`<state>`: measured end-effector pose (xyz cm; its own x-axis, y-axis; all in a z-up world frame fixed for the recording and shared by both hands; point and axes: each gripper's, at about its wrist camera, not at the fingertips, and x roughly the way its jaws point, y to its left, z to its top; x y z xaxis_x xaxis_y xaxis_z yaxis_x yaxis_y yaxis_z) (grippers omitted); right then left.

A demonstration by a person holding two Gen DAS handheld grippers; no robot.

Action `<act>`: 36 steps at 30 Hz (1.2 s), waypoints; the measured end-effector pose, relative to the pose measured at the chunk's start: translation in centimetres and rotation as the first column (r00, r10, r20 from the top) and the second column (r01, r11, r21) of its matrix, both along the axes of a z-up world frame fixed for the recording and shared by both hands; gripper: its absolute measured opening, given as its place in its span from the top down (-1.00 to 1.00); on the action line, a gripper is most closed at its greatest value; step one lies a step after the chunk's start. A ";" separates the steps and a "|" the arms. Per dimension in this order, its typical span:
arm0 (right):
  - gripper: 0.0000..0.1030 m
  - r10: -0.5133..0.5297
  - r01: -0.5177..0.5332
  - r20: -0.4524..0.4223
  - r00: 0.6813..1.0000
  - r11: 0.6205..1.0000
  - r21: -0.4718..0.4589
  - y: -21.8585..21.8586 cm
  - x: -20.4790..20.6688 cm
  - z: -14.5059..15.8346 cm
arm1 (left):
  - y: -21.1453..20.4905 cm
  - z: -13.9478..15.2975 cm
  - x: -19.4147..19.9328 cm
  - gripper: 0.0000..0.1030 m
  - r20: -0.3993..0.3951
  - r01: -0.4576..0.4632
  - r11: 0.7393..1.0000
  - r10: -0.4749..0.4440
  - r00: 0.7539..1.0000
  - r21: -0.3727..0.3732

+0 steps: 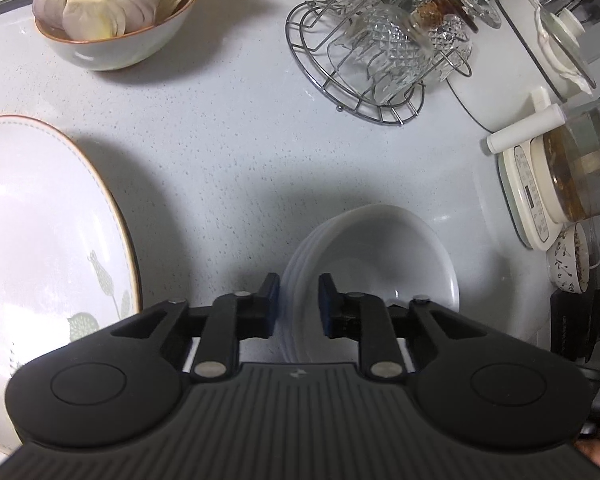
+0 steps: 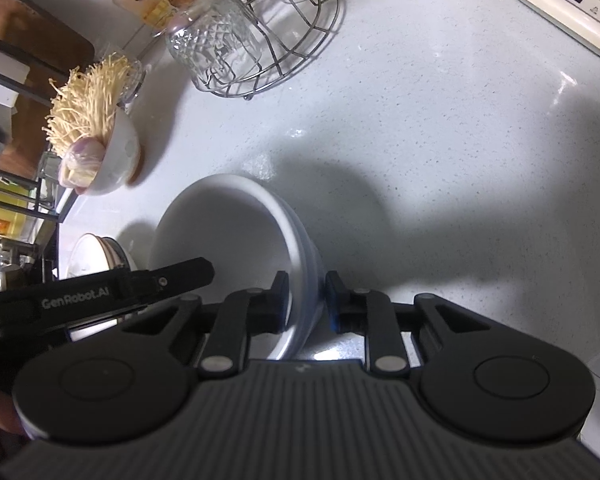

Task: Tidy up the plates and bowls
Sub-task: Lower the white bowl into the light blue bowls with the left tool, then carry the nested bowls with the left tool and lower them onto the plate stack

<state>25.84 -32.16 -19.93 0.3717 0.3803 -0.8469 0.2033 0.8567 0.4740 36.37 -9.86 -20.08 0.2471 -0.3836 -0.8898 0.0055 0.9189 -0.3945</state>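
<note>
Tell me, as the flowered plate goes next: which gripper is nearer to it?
Left. The left gripper grips the rim of the white bowl stack, with the flowered plate just beside it. The right gripper grips the opposite rim, beyond the left one.

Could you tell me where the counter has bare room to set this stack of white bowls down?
The open patch lies between the stack of white bowls, the large plate and the wire glass rack. It is crowded by the rack, the vegetable bowl and the kettle base.
</note>
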 end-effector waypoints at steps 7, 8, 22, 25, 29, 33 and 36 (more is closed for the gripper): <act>0.61 -0.023 0.023 0.035 0.999 0.999 -0.022 0.1 -0.5 1.4 | 0.2 1.6 0.2 0.67 0.030 0.039 0.999 -0.039 0.999 -0.017; 0.61 -0.027 0.028 0.039 0.999 0.999 -0.023 0.1 -0.6 1.6 | 0.3 1.9 0.2 0.67 0.035 0.044 0.999 -0.044 0.998 -0.020; 0.60 -0.099 0.109 0.148 0.984 0.992 -0.059 0.9 -1.6 7.6 | 1.4 7.5 0.7 0.67 0.111 0.157 0.985 -0.149 0.983 -0.067; 0.61 -0.107 0.118 0.165 0.980 0.991 -0.061 1.5 -2.0 8.7 | 2.1 8.8 0.7 0.67 0.119 0.156 0.984 -0.145 0.982 -0.089; 0.61 -0.122 0.134 0.187 0.975 0.989 -0.055 2.5 -2.6 10.1 | 3.4 10.5 0.4 0.67 0.140 0.173 0.980 -0.159 0.977 -0.095; 0.60 -0.123 0.139 0.207 0.971 0.989 -0.060 4.0 -3.1 11.2 | 4.9 11.5 0.0 0.67 0.156 0.181 0.979 -0.164 0.974 -0.098; 0.60 -0.114 0.129 0.219 0.969 0.990 -0.057 5.1 -3.4 11.8 | 6.4 12.2 -0.5 0.67 0.172 0.175 0.980 -0.157 0.973 -0.098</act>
<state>22.45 -27.05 -8.12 0.5875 0.2631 -0.7653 0.2083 0.8646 0.4572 35.84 -3.50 -7.91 0.3094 -0.5265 -0.7919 0.2267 0.8496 -0.4763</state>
